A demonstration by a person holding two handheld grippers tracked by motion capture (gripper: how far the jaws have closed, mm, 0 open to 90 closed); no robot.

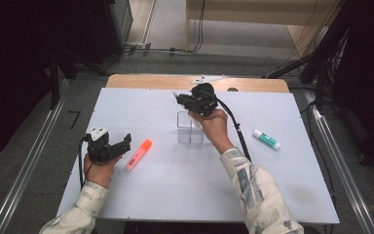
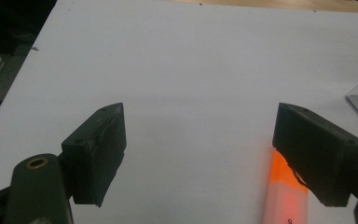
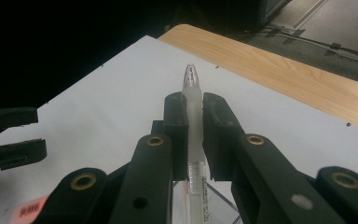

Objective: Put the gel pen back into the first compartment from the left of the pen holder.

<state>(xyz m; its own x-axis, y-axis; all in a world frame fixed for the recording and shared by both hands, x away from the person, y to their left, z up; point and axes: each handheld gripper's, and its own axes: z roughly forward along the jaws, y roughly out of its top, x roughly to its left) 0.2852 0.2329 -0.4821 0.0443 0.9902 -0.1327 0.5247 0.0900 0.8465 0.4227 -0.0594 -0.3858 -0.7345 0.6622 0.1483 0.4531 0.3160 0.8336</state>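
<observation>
So the pen [image 3: 193,116] is clamped between the jaws of the right gripper [image 1: 181,100], lengthwise, clear tip poking out past the pads. It's held up in the air just above the clear box [image 1: 190,127], which sits a bit toward 12 o'clock from the middle of the white table [image 1: 175,185]. In the right gripper view the box's see-through rim is right under the pen's back end.

The left gripper [image 2: 200,140] is over at 8 o'clock, jaws spread wide with nothing between them, just bare tabletop. The orange highlighter [image 1: 139,154] lies right beside it, toward the centre; in the left gripper view it peeks out from under one jaw.

A glue stick [image 1: 266,139] with a green label lies at 3 o'clock, well apart from the box.

Room-wise: the whole near half toward 6 o'clock is open, and so is the 10 o'clock corner. A strip of bare wood [image 1: 253,84] runs along the far edge at 12.

Count: one pen, one box, one highlighter, one glue stick, two grippers.
</observation>
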